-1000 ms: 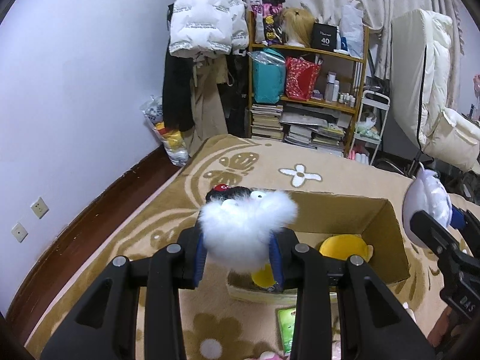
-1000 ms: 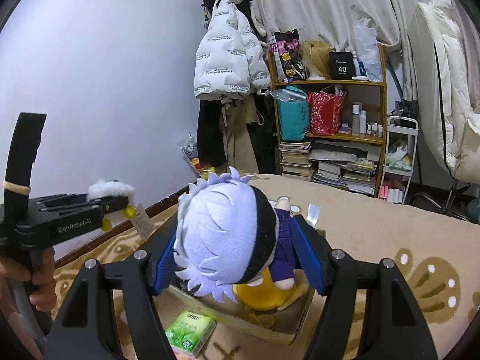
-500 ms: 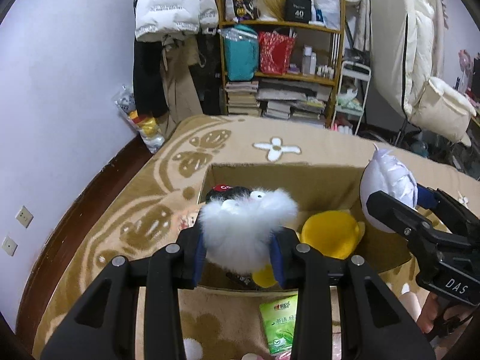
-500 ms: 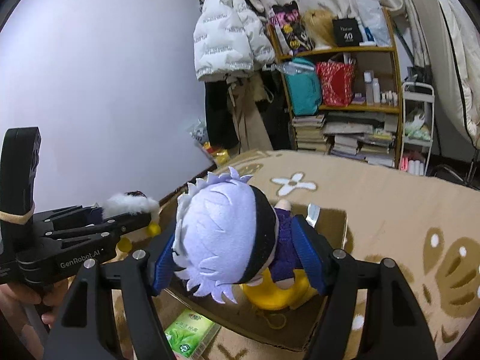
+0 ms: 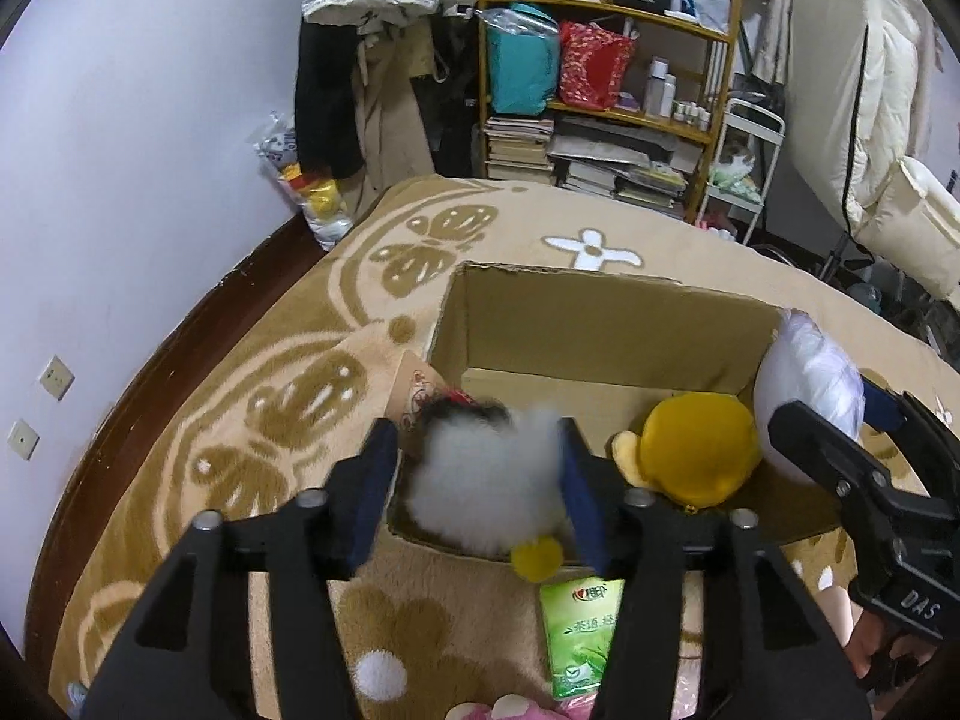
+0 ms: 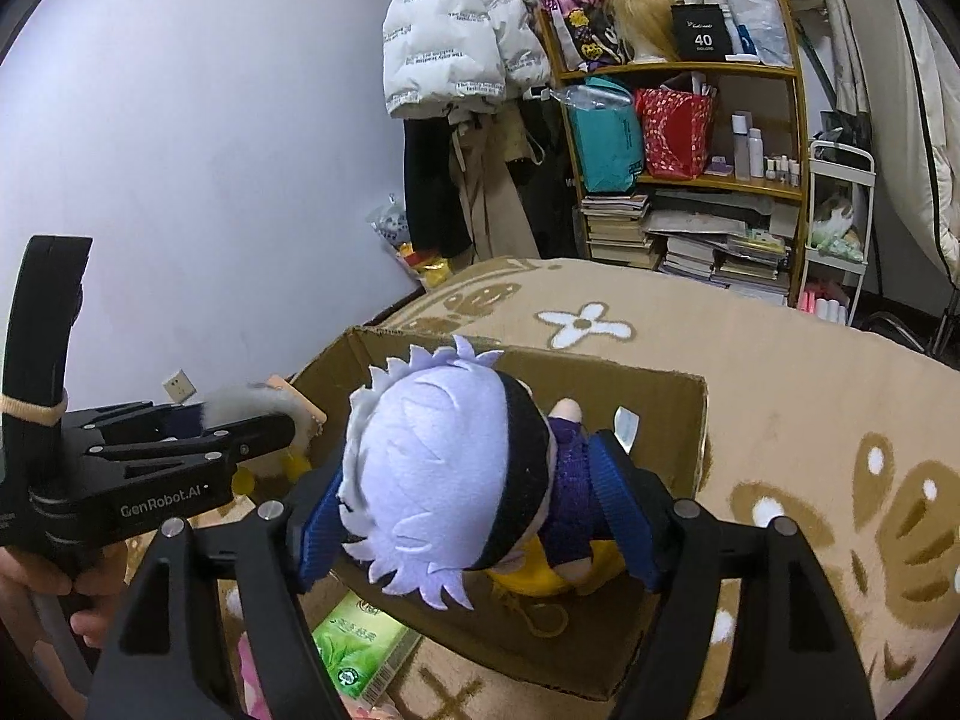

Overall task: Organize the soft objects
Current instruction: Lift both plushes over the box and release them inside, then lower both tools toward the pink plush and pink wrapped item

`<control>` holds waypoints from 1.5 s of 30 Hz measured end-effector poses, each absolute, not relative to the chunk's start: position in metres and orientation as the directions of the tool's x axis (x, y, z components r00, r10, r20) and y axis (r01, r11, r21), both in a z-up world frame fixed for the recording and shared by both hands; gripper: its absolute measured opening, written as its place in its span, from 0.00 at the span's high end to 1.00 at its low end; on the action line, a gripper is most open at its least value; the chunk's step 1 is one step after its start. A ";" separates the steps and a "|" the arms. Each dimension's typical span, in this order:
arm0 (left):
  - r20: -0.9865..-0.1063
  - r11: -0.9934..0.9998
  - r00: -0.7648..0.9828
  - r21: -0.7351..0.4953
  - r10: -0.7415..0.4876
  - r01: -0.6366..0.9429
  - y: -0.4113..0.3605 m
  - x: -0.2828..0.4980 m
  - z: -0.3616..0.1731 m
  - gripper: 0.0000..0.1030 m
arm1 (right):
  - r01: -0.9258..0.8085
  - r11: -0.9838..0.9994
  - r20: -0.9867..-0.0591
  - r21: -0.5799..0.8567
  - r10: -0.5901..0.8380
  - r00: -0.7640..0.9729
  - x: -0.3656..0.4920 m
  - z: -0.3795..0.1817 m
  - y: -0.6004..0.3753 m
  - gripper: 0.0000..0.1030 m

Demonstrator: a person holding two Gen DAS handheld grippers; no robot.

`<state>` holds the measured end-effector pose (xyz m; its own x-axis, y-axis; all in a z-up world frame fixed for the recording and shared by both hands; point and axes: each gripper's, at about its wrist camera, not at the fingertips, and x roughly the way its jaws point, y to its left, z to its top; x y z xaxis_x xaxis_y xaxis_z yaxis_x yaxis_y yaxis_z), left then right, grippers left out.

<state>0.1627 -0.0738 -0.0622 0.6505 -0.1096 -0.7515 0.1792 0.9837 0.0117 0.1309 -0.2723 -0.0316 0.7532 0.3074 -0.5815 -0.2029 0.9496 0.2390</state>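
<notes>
An open cardboard box [image 5: 600, 324] sits on the patterned blanket, and it also shows in the right wrist view [image 6: 666, 396]. A yellow plush [image 5: 696, 450] lies inside it. My left gripper [image 5: 480, 480] has its jaws spread around a fluffy white plush [image 5: 486, 480], which blurs over the box's near left corner; the pads stand apart from it. My right gripper [image 6: 474, 510] is shut on a white-haired doll in purple clothes [image 6: 444, 474], held over the box's right side.
A green tissue pack [image 5: 579, 630] lies on the blanket in front of the box. A pink soft item [image 5: 510, 708] shows at the bottom edge. A cluttered shelf [image 5: 606, 84], hanging coats [image 6: 462, 42] and the purple wall stand behind.
Both grippers moved forward and tilted down over the box. The left jaws have spread, and the white plush has slipped lower between them, blurred.
</notes>
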 end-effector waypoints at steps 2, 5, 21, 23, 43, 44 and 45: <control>-0.747 0.986 0.657 0.012 -0.100 0.165 -0.071 0.161 -0.063 0.45 | -0.205 0.950 -0.578 0.237 0.307 0.756 0.129 -0.031 -0.272 0.14; -0.748 0.987 0.657 0.015 -0.096 0.162 -0.070 0.160 -0.062 0.38 | -0.206 0.950 -0.569 0.236 0.307 0.763 0.125 -0.029 -0.274 0.09; -0.724 0.988 0.681 -0.002 -0.106 0.152 -0.062 0.145 -0.043 0.06 | -0.198 0.956 -0.581 0.216 0.288 0.761 0.105 -0.016 -0.275 0.00; -0.730 0.988 0.676 0.000 -0.104 0.151 -0.060 0.141 -0.040 0.06 | -0.189 0.959 -0.578 0.210 0.278 0.767 0.098 -0.012 -0.277 0.00; -0.764 0.988 0.637 -0.004 -0.104 0.157 -0.046 0.082 -0.016 0.04 | 0.000 0.920 -0.616 0.393 0.263 0.743 0.040 0.000 -0.319 0.00; -0.770 0.988 0.630 -0.004 -0.102 0.156 -0.044 0.080 -0.017 0.04 | 0.008 0.920 -0.628 0.391 0.260 0.733 0.038 -0.002 -0.319 0.00; -0.778 0.988 0.621 -0.005 -0.101 0.154 -0.043 0.078 -0.019 0.04 | 0.013 0.920 -0.638 0.392 0.262 0.724 0.036 -0.004 -0.319 0.00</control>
<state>0.0781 -0.0430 -0.0186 0.6206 -0.1007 -0.7776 0.1542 0.9880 -0.0049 0.0363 -0.3188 -0.0044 0.7241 0.2616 -0.6381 0.0128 0.9200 0.3917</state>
